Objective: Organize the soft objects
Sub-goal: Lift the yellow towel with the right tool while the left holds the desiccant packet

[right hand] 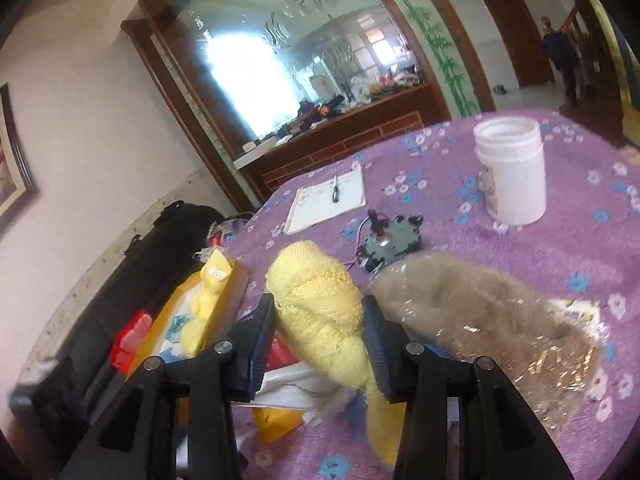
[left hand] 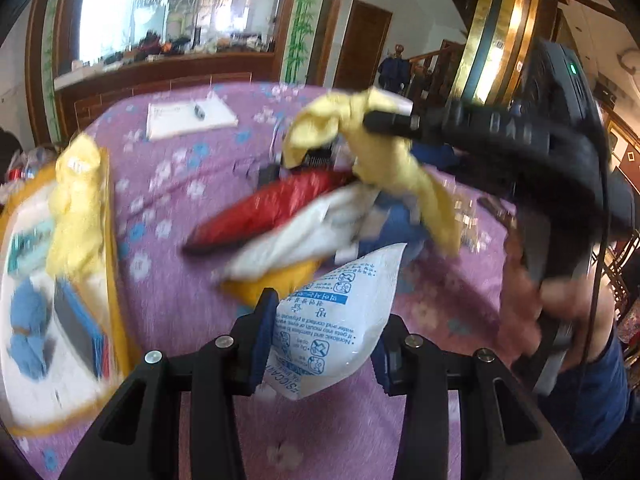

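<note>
Gripping desiccant pouch point(left hand: 340, 320) left, yellow knit point(right hand: 320, 312) right

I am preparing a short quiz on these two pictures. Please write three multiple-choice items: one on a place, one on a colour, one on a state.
1. Where does the white jar stand?
A. on the purple tablecloth
B. in the yellow box
C. on the floor

2. What colour is the knitted cloth in the right gripper?
A. red
B. yellow
C. blue

3. What is the state of the left gripper?
A. open and empty
B. shut on a white printed packet
C. shut on a pen

Key: 1 A, the jar stands upright on the flowered cloth; 2 B, pale yellow knit shows between the jaws; 3 B, the packet sits between its jaws.
</note>
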`<move>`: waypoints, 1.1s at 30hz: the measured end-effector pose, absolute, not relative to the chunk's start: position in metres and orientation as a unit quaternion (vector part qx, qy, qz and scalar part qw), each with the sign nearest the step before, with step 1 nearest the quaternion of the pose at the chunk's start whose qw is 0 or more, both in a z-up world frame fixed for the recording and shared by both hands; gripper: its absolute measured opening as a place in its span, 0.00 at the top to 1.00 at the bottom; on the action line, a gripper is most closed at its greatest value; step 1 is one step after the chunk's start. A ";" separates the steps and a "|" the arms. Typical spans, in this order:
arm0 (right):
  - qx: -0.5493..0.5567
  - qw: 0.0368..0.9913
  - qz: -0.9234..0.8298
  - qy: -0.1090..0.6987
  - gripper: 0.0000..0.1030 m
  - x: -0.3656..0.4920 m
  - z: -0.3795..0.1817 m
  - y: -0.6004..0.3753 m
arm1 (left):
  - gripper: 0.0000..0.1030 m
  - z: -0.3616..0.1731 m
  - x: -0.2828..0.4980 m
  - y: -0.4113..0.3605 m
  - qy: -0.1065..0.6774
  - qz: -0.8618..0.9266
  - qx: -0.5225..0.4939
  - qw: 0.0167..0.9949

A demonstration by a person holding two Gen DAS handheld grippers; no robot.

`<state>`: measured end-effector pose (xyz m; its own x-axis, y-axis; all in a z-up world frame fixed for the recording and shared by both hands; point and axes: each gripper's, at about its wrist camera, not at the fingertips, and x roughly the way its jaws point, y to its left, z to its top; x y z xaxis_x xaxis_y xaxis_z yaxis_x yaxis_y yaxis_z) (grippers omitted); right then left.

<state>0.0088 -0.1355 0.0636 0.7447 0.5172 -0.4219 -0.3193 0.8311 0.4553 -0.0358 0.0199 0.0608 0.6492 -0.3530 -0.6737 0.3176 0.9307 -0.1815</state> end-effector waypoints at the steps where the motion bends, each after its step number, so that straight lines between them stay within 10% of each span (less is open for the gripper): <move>1: 0.180 0.917 0.229 0.273 0.55 0.007 0.064 -0.136 | 0.60 0.065 -0.033 0.017 0.369 -0.179 -0.021 0.912; 33: 0.185 0.910 0.243 0.281 0.55 0.013 0.053 -0.136 | 0.60 0.040 0.005 0.026 0.392 -0.148 -0.049 0.907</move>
<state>0.0131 -0.1358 0.0532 0.7239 0.5459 -0.4219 -0.3383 0.8138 0.4725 0.0046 0.0258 0.0401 0.6490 -0.3072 -0.6960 0.2302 0.9513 -0.2053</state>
